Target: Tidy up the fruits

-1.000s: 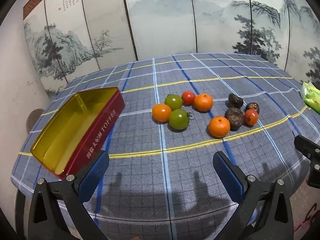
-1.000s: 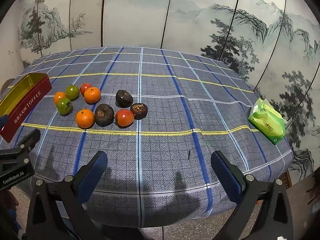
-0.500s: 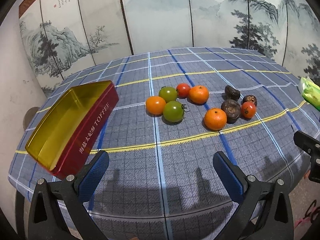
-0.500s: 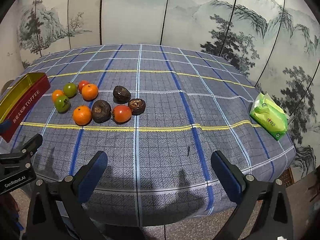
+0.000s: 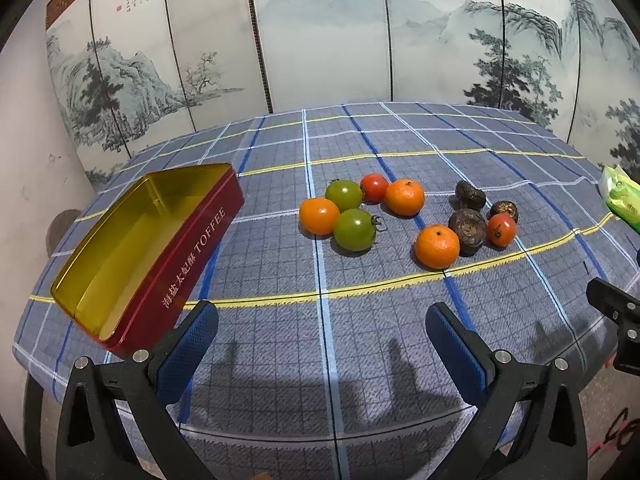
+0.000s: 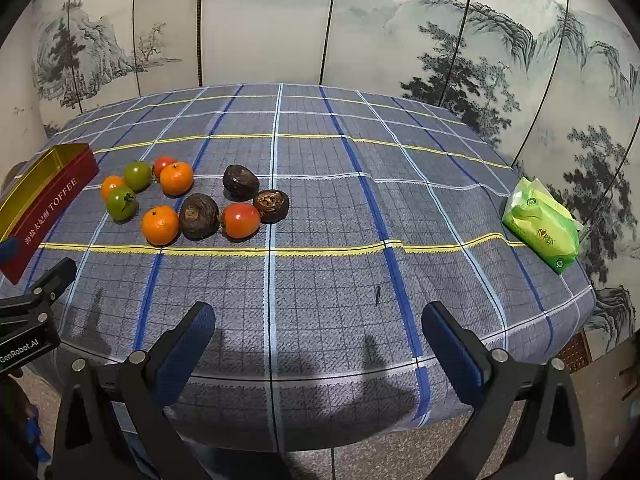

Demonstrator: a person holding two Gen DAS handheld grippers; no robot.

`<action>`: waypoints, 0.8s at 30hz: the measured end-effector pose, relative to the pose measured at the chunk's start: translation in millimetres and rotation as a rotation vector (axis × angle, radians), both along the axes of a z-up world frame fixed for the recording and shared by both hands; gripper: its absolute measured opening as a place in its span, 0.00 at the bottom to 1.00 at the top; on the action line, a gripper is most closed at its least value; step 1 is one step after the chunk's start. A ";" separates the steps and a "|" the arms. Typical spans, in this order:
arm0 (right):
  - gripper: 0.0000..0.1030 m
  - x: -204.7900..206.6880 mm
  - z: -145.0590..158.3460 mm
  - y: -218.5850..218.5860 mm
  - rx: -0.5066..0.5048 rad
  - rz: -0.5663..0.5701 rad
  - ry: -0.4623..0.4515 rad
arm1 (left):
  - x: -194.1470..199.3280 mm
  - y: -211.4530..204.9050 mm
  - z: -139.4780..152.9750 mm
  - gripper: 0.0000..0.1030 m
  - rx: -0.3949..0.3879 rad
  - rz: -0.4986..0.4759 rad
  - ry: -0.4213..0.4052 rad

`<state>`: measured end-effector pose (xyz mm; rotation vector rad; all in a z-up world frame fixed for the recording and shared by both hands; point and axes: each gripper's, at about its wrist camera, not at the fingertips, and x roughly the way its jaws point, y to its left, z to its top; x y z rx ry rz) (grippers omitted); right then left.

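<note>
Left gripper [image 5: 322, 330] and right gripper [image 6: 318, 330]: jaws released, empty, above the near edge of the checked-cloth worktop [image 6: 320, 280]. Fruits [image 5: 354, 229]: tomatoes, mandarins and dark wrinkled fruits, loosely clustered at worktop centre. Red toffee tin [image 5: 192, 240]: empty, left of them. Green packet [image 6: 540, 228]: far right edge.

On the desk [image 5: 320, 340] before my fingers: open rectangular metal toffee tin [image 5: 120, 248] at left; cluster of small round fruits [image 5: 356, 212] to its right; wrinkled dark fruits [image 6: 224, 204] further right; soft plastic tissue packet [image 6: 540, 226] at the far right edge.
</note>
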<state>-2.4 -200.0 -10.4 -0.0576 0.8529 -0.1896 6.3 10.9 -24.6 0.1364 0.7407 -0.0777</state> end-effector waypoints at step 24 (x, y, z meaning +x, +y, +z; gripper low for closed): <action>0.99 5.2 -18.2 -8.6 0.039 -0.004 0.039 | 62.0 4.0 -10.6 0.72 -0.157 -0.079 0.080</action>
